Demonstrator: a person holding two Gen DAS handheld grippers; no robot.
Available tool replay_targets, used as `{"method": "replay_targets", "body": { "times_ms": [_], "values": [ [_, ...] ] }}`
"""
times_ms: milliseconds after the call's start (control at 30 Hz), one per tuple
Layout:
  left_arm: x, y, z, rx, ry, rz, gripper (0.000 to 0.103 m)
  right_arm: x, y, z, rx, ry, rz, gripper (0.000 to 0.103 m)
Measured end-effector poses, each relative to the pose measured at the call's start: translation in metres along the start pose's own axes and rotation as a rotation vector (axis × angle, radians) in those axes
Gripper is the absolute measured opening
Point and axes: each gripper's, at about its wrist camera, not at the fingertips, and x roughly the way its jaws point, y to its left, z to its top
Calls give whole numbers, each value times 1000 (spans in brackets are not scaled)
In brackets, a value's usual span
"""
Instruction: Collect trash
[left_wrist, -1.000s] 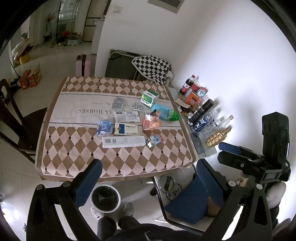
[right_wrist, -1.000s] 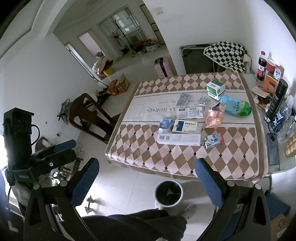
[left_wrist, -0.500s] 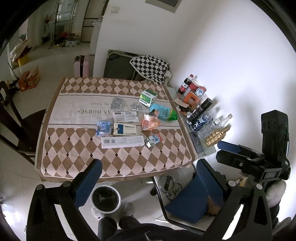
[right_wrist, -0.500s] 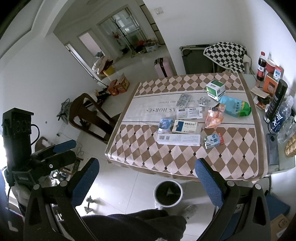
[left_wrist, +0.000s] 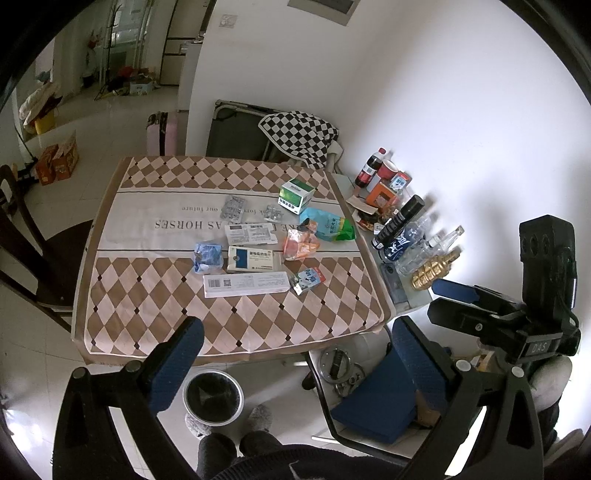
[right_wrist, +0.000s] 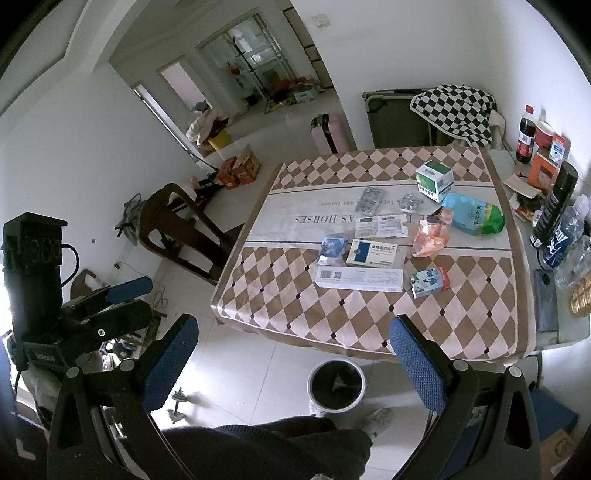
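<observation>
Left wrist view: left tongs (left_wrist: 295, 360) gape wide and empty above the bench's (left_wrist: 155, 317) near edge. Right tongs (right_wrist: 291, 360) likewise apart. Ahead of both lies the long white paper box (left_wrist: 246, 284) (right_wrist: 360, 279), long axis crosswise.

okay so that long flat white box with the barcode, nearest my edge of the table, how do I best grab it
The long white box lies flat, its long side along the near table edge. Probably best to bring the open right hand-held gripper down from above and pinch across the narrow width near the middle, where it should balance. One end sits close to the small blue-and-white carton, so avoid that end.
</observation>
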Motion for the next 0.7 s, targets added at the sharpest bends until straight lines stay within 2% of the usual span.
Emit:
{"method": "replay_targets", "body": {
  "times_ms": [700],
  "values": [
    [0, 0, -1, 3, 0, 0, 103, 3, -3, 2, 0, 0, -3, 103]
  ]
}}
